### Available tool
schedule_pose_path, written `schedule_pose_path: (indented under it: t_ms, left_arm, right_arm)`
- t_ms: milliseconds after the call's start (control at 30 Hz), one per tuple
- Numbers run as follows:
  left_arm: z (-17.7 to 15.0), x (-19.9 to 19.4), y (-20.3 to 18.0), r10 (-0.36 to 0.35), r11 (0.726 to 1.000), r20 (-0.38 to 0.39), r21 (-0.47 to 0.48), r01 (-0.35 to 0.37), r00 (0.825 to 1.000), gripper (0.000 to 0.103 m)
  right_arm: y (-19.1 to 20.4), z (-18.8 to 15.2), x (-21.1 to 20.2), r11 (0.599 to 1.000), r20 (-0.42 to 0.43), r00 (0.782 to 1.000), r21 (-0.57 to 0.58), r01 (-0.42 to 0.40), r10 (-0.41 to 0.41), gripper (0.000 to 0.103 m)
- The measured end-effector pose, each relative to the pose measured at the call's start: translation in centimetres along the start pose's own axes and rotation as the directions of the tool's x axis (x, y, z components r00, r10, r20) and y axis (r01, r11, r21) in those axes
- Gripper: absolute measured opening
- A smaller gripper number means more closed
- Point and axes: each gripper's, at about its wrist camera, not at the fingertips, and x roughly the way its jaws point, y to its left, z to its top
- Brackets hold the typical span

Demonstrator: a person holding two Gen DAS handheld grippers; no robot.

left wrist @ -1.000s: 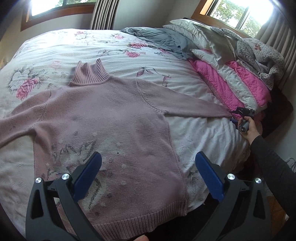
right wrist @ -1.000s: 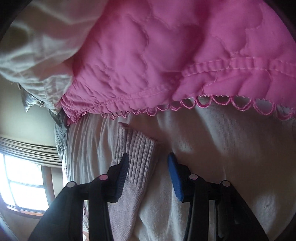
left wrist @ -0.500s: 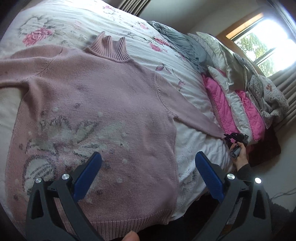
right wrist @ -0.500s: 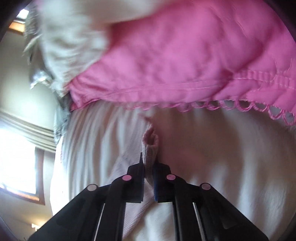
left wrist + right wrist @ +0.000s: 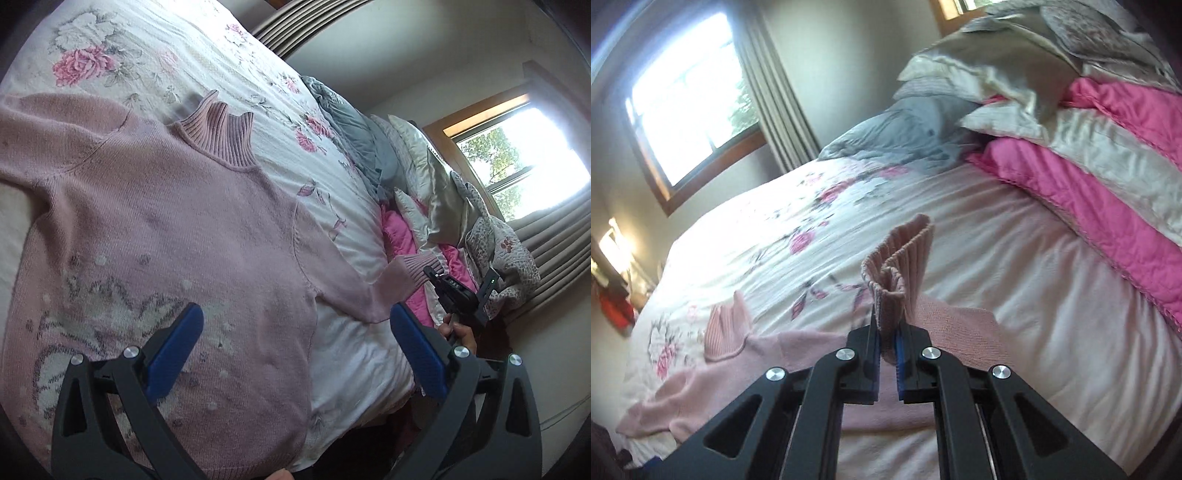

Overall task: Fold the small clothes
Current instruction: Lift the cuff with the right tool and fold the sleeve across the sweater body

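Note:
A pink knitted sweater (image 5: pixel 177 229) with a ribbed turtleneck (image 5: pixel 225 136) and grey-white embroidery lies face up on the bed. My left gripper (image 5: pixel 295 343) hovers open over its lower right part, nothing between the blue pads. My right gripper (image 5: pixel 886 341) is shut on the ribbed sleeve cuff (image 5: pixel 901 266), lifted off the bed; in the left wrist view the right gripper (image 5: pixel 432 275) holds that sleeve cuff (image 5: pixel 417 266) up near the pink quilt. The collar (image 5: pixel 726 328) and the sweater's body (image 5: pixel 798 350) lie below the right gripper.
A floral bedspread (image 5: pixel 155 48) covers the bed. Folded pink quilts (image 5: pixel 1108 218), cream pillows (image 5: pixel 990 62) and a grey blanket (image 5: pixel 905 136) are stacked along the bed's far side. Windows (image 5: pixel 517 158) with curtains stand behind. A hand (image 5: pixel 463 334) grips the right tool.
My right gripper shut on the sleeve cuff, then lifted it off the bed and swung it toward the sweater's body. The left gripper stayed open and turned its view left over the sweater.

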Motion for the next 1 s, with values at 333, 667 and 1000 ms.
schedule_pose_path:
  t_ms: [333, 667, 1000]
  left_arm:
    - [4.3, 5.1, -1.8, -0.057, 0.995, -0.023, 0.08, 0.058, 0.998, 0.1]
    - [5.8, 17.7, -0.1, -0.161, 0.985, -0.252, -0.102, 0.139, 0.954, 0.1]
    - [2.8, 27.3, 0.8, -0.141, 0.968, -0.385, -0.249, 0.045, 0.912, 0.1]
  right_arm:
    - [12.6, -11.0, 8.5, 0.971, -0.223, 0.974, -0.236, -0.028, -0.026, 0.006]
    - [12.6, -16.2, 9.7, 0.962, -0.301, 0.952, -0.242, -0.125, 0.048, 0.052]
    - [6.3, -20.6, -1.5, 0.979, -0.256, 0.947, -0.017, -0.203, 0.192, 0.064]
